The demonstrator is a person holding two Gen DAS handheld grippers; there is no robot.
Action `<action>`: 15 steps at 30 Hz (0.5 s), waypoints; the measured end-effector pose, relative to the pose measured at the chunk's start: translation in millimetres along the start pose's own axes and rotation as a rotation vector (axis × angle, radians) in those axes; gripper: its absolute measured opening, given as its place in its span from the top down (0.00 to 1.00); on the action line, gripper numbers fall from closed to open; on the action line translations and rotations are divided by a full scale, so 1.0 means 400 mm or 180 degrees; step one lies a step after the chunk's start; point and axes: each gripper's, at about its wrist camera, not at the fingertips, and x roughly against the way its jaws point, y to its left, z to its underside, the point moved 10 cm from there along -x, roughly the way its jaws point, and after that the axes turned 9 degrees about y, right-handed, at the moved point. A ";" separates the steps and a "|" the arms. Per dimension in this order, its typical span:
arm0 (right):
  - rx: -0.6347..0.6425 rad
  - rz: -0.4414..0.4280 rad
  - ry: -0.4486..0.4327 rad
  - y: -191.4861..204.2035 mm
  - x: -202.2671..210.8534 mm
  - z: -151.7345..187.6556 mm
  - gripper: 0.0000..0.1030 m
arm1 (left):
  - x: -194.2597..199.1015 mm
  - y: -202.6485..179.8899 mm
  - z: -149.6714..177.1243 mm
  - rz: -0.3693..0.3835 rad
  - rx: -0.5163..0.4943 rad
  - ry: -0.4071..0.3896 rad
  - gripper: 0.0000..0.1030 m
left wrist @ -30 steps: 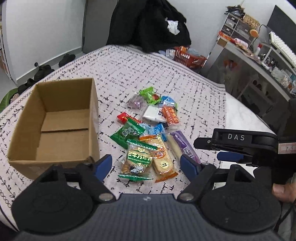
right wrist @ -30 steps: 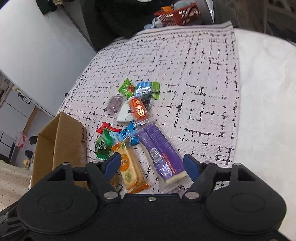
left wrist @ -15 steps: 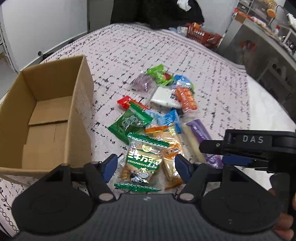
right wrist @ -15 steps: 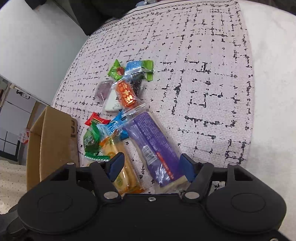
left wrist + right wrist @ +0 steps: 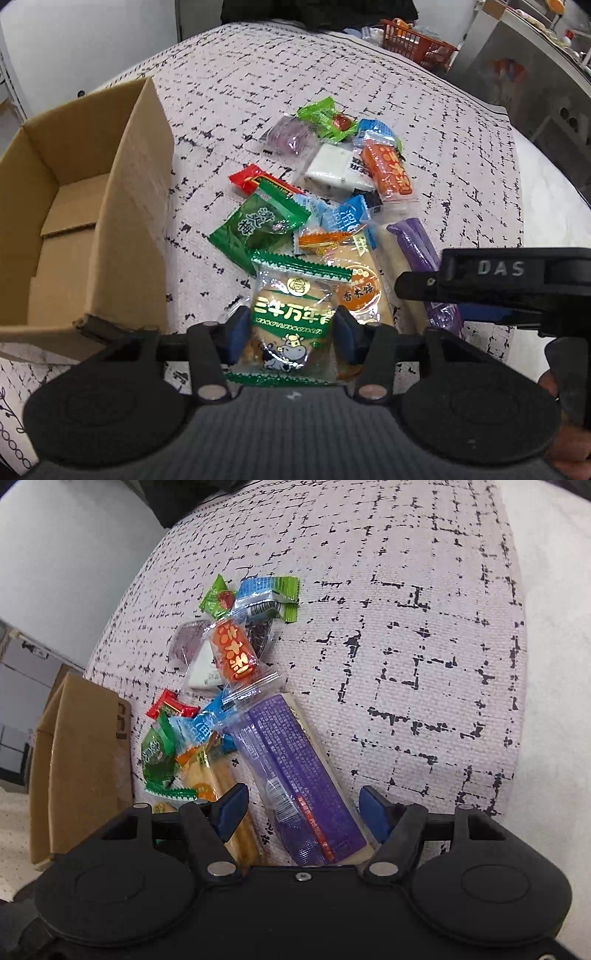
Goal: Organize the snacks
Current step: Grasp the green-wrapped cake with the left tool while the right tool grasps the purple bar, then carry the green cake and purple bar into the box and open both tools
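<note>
A heap of wrapped snacks lies on the patterned cloth. My left gripper [image 5: 290, 332] is low over the green-edged biscuit pack [image 5: 291, 317]; its blue pads [image 5: 236, 332] touch the pack's two sides. My right gripper [image 5: 301, 810] is open and straddles the long purple packet [image 5: 295, 775], with a gap at each side. It also shows in the left wrist view [image 5: 491, 280]. An orange rice cracker pack [image 5: 360, 291], a dark green plum pack [image 5: 258, 225] and an orange sausage pack [image 5: 236, 657] lie in the heap. The open cardboard box [image 5: 122, 206] stands to the left, empty.
A red basket [image 5: 417, 44] stands at the far edge of the cloth. A grey desk [image 5: 535, 55] runs along the far right. Bare white surface [image 5: 554, 664] lies right of the cloth.
Both grippers have come down and forward onto the heap. The left jaws have narrowed around the biscuit pack. The right gripper now straddles the purple packet.
</note>
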 end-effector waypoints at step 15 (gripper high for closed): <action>0.0040 -0.0200 -0.0281 0.020 0.092 0.008 0.67 | 0.123 -0.013 -0.012 0.0112 -0.0039 -0.0282 0.53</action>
